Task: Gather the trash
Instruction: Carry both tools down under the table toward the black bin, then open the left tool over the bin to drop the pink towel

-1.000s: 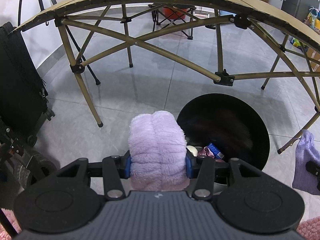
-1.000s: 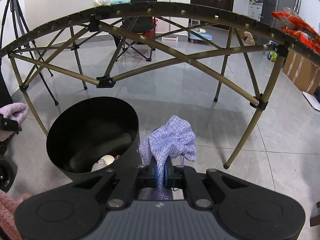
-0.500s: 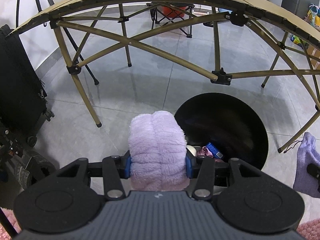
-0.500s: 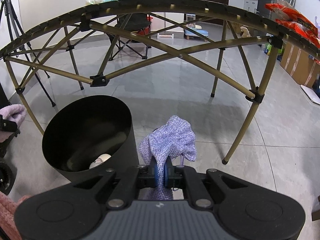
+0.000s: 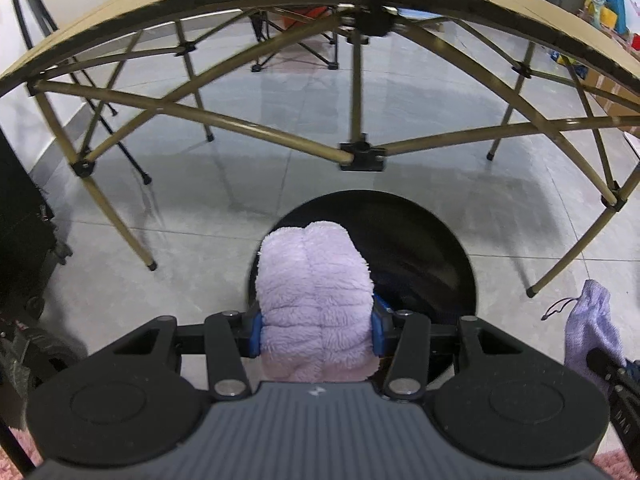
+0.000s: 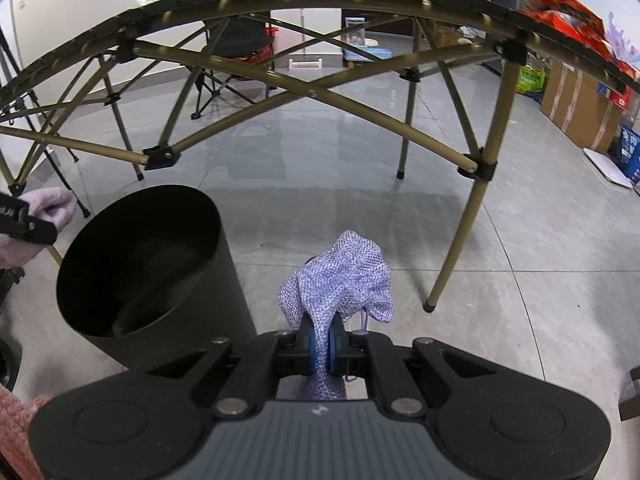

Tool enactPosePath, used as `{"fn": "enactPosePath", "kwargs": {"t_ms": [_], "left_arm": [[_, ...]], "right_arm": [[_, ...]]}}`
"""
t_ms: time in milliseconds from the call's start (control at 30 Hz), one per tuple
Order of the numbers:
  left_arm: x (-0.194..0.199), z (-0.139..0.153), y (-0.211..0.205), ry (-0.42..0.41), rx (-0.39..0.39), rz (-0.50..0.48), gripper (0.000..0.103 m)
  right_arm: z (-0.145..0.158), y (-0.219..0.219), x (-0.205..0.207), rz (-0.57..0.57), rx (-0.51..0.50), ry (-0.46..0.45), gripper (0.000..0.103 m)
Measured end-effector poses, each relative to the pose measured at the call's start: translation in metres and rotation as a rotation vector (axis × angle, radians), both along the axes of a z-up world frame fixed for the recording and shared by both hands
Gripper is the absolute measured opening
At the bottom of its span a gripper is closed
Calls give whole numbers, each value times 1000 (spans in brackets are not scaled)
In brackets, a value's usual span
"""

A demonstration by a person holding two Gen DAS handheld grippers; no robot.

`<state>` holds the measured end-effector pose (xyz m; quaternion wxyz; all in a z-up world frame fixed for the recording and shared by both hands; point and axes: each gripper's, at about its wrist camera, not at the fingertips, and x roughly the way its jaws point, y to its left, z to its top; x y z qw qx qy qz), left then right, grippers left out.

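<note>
left gripper [image 5: 316, 330]: fingers pinching fluffy lilac cloth [image 5: 314, 304] over black bin [image 5: 424, 240] | right gripper [image 6: 322, 344]: fingers pinching knitted purple pouch [image 6: 340, 276] right of bin

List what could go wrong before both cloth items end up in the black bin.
1. The fluffy lilac cloth in the left gripper sits over the black bin near its close rim; released now, it might catch on the edge.
2. The knitted purple pouch in the right gripper is beside the bin, over bare floor; opening here would probably drop it outside.
3. Its dangling drawstring could snag on the fingers.
</note>
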<state>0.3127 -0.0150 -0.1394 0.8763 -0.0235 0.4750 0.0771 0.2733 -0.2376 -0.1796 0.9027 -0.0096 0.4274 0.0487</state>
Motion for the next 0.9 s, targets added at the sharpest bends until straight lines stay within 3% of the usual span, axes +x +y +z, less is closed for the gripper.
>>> {"fn": "enactPosePath", "kwargs": {"t_ms": [233,900], "left_arm": [[19,-13,-22,33,-6,-21,48],[39,-31,-34,98,-36,-16,48]], "right_arm": [[-8,-14,4,-34,1,20,6],[-22,-27,13,-70,-4,56,6]]}}
